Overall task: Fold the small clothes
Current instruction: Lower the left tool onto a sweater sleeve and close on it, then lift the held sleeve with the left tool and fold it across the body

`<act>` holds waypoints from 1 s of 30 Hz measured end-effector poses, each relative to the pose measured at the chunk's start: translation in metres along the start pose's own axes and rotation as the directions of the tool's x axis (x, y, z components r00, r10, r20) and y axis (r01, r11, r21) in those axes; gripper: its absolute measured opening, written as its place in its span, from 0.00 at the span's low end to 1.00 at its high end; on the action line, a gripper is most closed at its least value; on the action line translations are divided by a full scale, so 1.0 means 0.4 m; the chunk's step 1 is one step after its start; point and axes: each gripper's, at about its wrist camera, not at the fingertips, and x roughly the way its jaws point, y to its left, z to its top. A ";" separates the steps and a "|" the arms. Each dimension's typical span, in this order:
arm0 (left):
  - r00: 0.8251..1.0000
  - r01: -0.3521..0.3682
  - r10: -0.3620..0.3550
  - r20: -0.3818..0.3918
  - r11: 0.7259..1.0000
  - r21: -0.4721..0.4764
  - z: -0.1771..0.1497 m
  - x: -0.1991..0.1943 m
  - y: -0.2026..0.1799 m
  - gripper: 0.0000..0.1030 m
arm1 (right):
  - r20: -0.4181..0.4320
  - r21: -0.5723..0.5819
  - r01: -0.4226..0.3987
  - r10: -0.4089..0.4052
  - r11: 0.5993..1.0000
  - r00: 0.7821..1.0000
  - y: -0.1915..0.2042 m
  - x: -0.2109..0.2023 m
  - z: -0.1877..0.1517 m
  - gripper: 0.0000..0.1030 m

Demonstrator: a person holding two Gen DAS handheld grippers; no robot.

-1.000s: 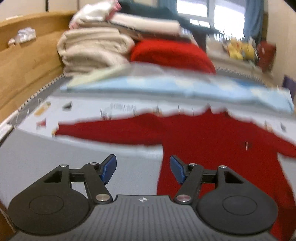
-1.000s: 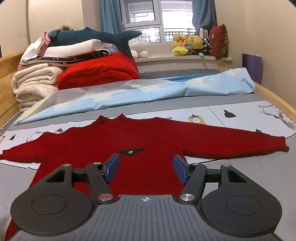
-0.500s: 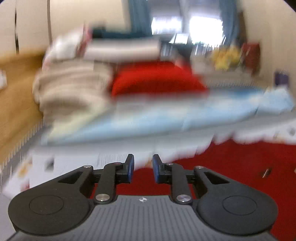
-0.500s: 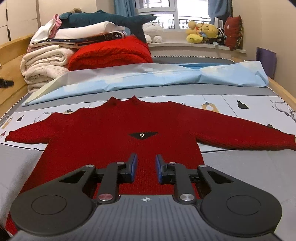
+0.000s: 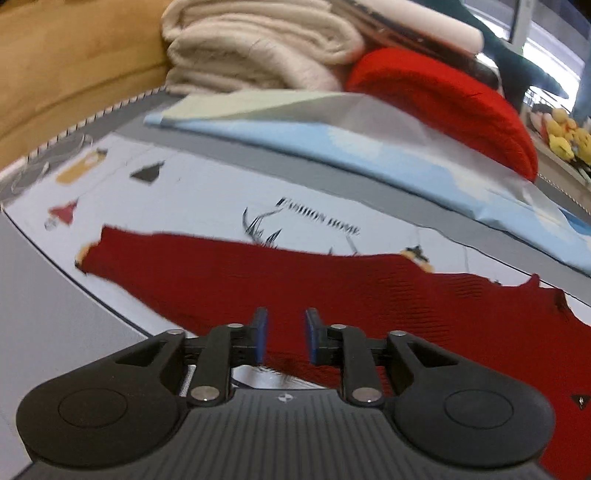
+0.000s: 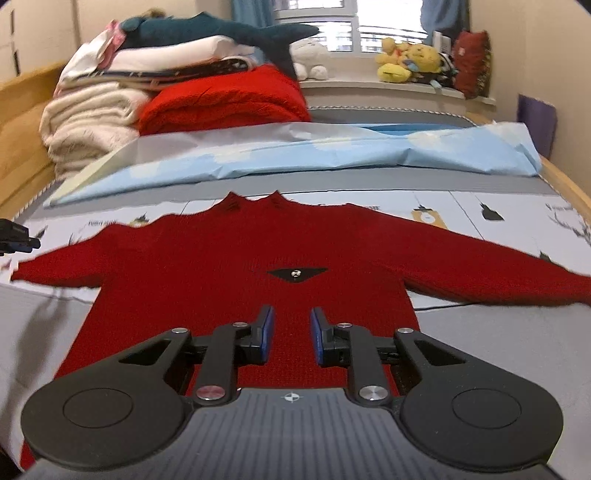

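A small dark red knit sweater [image 6: 258,266] lies flat on the bed, sleeves spread out, a black diamond patch [image 6: 297,274] on its chest. My right gripper [image 6: 289,332] hovers over the sweater's lower body, jaws narrowly apart and empty. My left gripper [image 5: 282,334] is over the sweater's left sleeve [image 5: 229,266] near the armpit, jaws narrowly apart with nothing between them. The tip of the left gripper shows at the left edge of the right wrist view [image 6: 14,240].
A printed white and grey sheet [image 6: 517,218] covers the bed. A light blue duvet [image 6: 295,155] lies behind the sweater. Folded cream blankets [image 6: 85,122], a red blanket [image 6: 225,103] and a plush shark [image 6: 221,29] are stacked at the back left. Wooden bed rails [image 5: 66,62] run along both sides.
Both grippers have narrowed from wide open to a small gap. The left gripper swung about and now sits low over the left sleeve. The right gripper moved forward over the sweater's body.
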 end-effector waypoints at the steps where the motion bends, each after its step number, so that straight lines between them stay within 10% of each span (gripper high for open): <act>1: 1.000 -0.003 0.003 -0.007 1.000 -0.004 -0.003 0.016 0.013 0.40 | -0.001 -0.014 0.003 -0.003 1.000 1.000 0.006 0.003 0.003 0.22; 8: 0.996 -0.017 0.003 -0.085 0.986 -0.168 0.002 0.129 0.158 0.74 | -0.031 -0.047 0.044 -0.046 0.998 0.998 0.028 0.037 0.026 0.22; 15: 0.986 0.002 -0.071 -0.149 0.908 -0.418 -0.004 0.210 0.291 0.72 | -0.050 -0.133 0.057 -0.064 0.989 0.997 0.062 0.066 0.037 0.23; 21: 0.989 -0.035 -0.035 -0.147 0.892 -0.451 0.000 0.211 0.311 0.17 | -0.051 -0.180 0.095 -0.106 0.979 0.993 0.051 0.068 0.043 0.23; 30: 0.999 -0.039 0.035 -0.020 0.941 -0.337 0.086 0.074 0.208 0.14 | 0.010 -0.173 0.130 -0.130 0.976 0.991 0.044 0.057 0.092 0.23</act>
